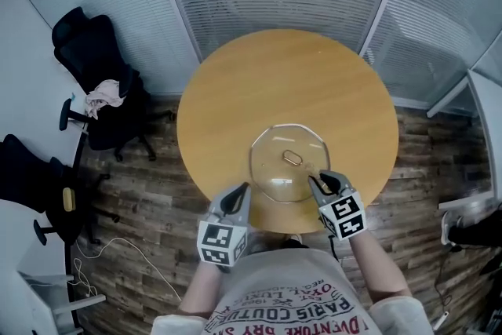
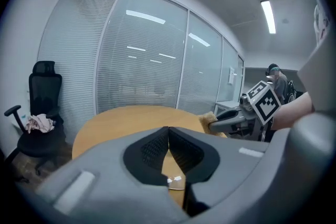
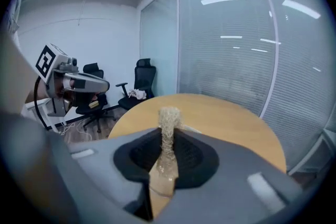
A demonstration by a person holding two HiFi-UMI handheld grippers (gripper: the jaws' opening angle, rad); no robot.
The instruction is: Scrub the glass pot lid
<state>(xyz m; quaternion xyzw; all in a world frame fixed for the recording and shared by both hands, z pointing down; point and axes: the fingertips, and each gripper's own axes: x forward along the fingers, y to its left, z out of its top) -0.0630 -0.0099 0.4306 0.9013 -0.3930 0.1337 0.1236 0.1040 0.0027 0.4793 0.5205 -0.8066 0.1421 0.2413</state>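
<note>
Left gripper (image 1: 244,190): my jaws pressed together, nothing between them, tips at near left edge of glass pot lid (image 1: 274,169). Right gripper (image 1: 314,182): jaws clamped on tan scrub pad (image 3: 168,126), tips at lid's near right edge. Lid lies flat on round wooden worktop (image 1: 235,82), near side, handle (image 1: 292,158) up.

The clear glass lid (image 1: 271,161) lies flat near the 6 o'clock edge of the round table (image 1: 235,90), small handle (image 1: 292,158) up. The right gripper (image 1: 316,181) squeezes a tan scrub pad (image 3: 169,119).
</note>
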